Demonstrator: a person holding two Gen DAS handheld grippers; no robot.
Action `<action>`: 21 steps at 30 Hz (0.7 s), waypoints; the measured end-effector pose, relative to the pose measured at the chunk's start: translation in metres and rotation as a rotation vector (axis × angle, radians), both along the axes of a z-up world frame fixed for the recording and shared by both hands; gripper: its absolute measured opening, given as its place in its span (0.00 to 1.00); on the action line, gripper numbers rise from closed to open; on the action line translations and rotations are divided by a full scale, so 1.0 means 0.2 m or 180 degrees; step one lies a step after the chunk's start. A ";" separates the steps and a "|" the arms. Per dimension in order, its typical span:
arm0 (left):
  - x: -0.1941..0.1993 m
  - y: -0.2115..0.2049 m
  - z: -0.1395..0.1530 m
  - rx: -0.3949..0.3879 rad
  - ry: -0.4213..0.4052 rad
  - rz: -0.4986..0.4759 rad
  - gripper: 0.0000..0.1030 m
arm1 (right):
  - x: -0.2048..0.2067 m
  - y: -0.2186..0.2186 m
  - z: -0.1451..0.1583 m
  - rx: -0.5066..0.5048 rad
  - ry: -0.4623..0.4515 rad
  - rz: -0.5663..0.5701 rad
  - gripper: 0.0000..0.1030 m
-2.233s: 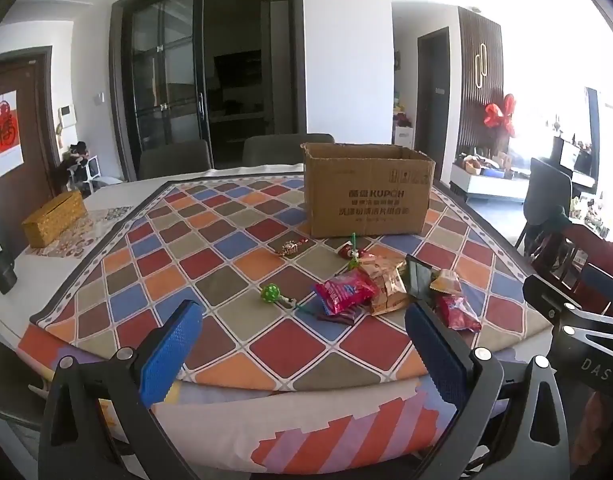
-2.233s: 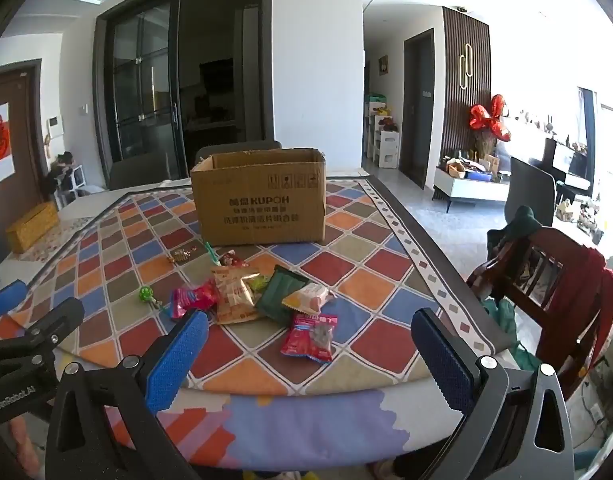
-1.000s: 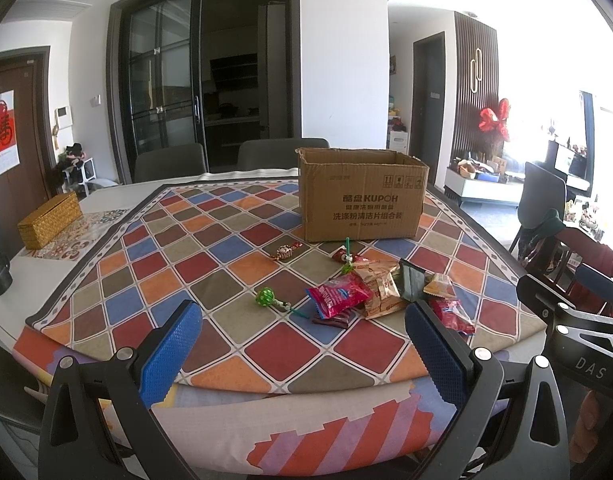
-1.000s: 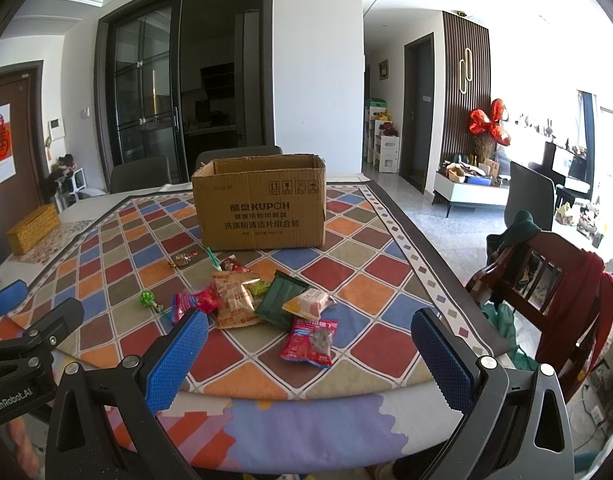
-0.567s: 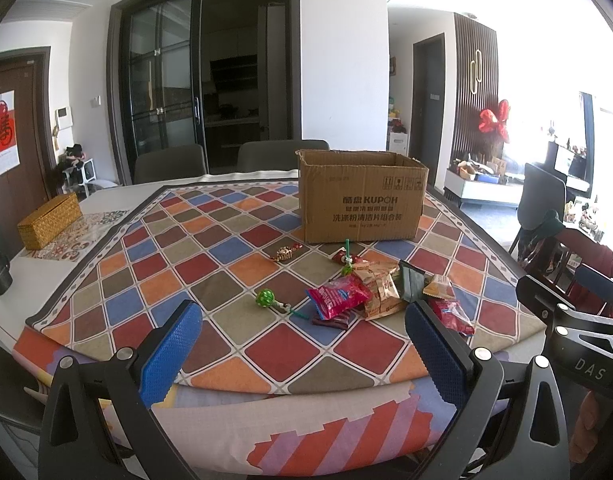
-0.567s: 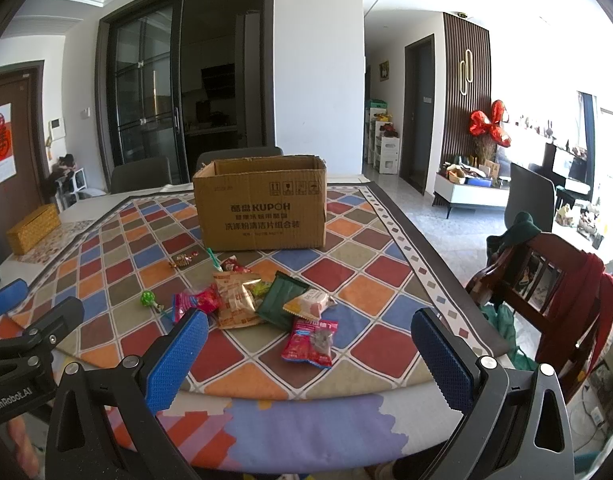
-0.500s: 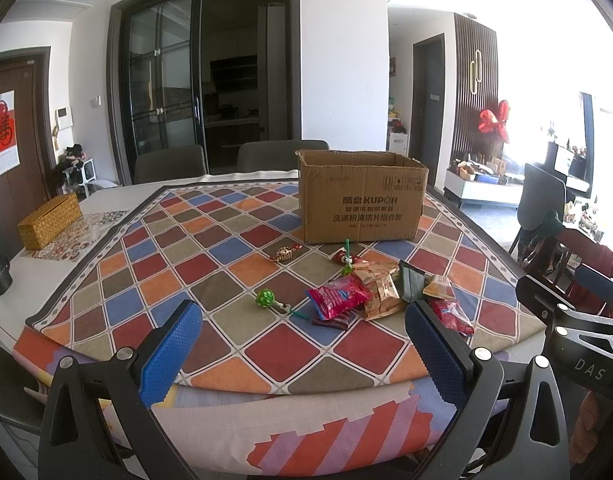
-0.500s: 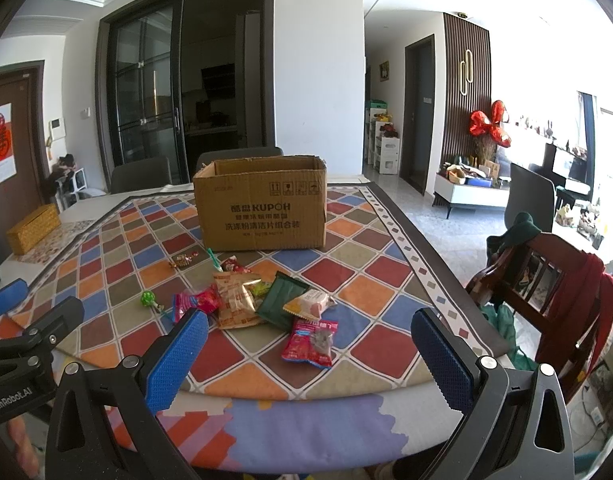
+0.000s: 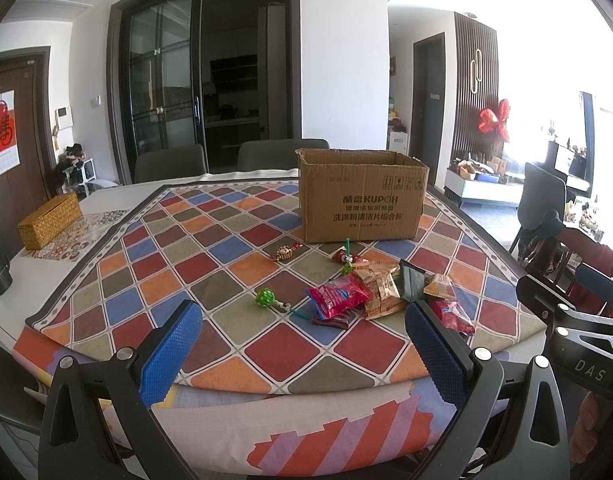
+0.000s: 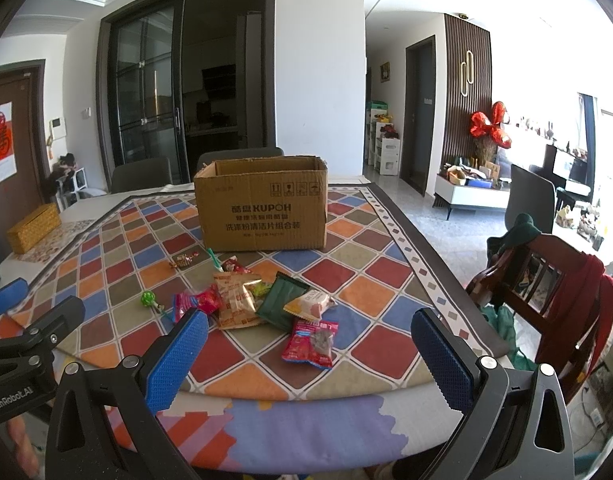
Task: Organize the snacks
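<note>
Snacks (image 10: 266,304) lay heaped on counter (image 10: 386,280) before cardboard box (image 10: 262,204); left gripper (image 9: 302,344) and right gripper (image 10: 310,352) hovered, jaws released, empty.

Cardboard box (image 10: 262,208), open top, upright, printed side facing cam. Snacks lie loose in front of box, all flat on cloth: red pkt (image 10: 311,343) nearest cam; dark green pkt (image 10: 281,306) w/ pale pink-orange pkt (image 10: 309,304) overlapping it; tan pkts (image 10: 234,300) mid-pile; magenta pkt (image 9: 338,295) and green lollipop (image 9: 265,297) left of pile; small wrapped candy (image 9: 287,252) close to box front.
</note>
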State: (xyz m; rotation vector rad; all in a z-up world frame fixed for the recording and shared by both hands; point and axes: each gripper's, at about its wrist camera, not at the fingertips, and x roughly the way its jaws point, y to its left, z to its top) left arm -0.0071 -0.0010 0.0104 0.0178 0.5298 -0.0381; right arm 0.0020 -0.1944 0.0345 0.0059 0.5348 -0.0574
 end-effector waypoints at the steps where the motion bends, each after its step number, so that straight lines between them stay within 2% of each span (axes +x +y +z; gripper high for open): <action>1: 0.00 0.00 0.00 0.0000 -0.0002 0.0000 1.00 | 0.00 0.00 0.00 0.0002 0.0003 -0.0001 1.00; 7: 0.02 0.00 -0.01 -0.0003 0.0050 -0.0022 1.00 | 0.02 0.01 -0.03 -0.0005 0.0029 0.0007 1.00; 10: 0.04 -0.01 -0.03 0.0016 0.0077 -0.0045 1.00 | 0.03 0.01 0.00 -0.0025 0.0075 0.0016 1.00; 21: 0.22 -0.06 -0.11 0.0215 0.0088 -0.0304 0.98 | 0.24 0.00 -0.11 -0.0025 0.0307 -0.0023 1.00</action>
